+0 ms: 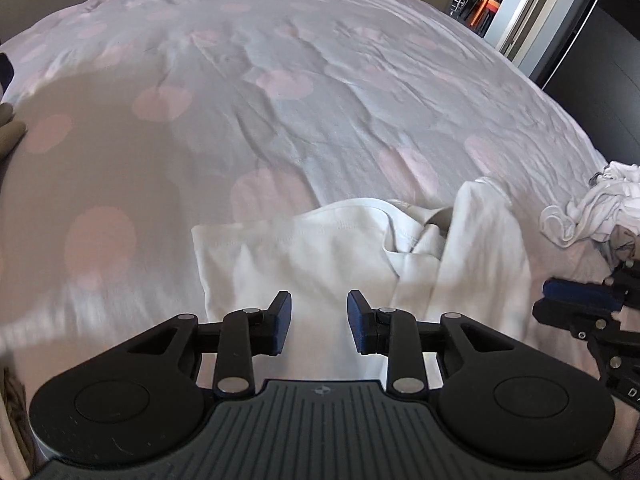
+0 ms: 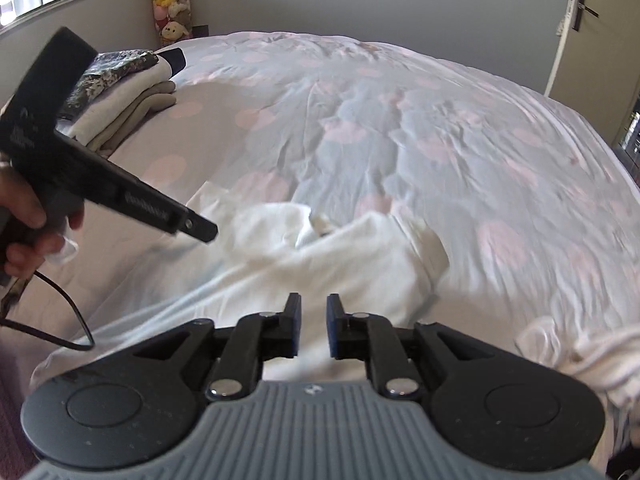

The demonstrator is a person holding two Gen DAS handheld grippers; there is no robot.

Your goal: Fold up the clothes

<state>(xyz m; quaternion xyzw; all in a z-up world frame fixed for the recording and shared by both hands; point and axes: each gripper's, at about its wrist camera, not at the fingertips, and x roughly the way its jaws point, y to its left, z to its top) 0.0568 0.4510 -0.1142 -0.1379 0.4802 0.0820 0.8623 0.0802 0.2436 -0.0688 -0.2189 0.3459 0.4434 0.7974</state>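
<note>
While the white shirt (image 1: pixel 344 264) lies rumpled on the spotted bedspread (image 1: pixel 280 100), the left gripper (image 1: pixel 319 322) hovers over its near edge, jaws apart and empty. The right gripper (image 2: pixel 313 326) hovers beside it, jaws narrowly parted, empty.

A garment (image 1: pixel 340 256) lies on the bed (image 1: pixel 280 100), a clothes heap (image 1: pixel 592 208) to its right.

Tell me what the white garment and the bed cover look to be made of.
White garment: a soft knit, probably cotton jersey, matte, judging by its stitched hem and limp folds. Bed cover: a thin woven fabric, perhaps cotton or a blend, matte with pale pink dots, going by its fine sharp creases.
</note>
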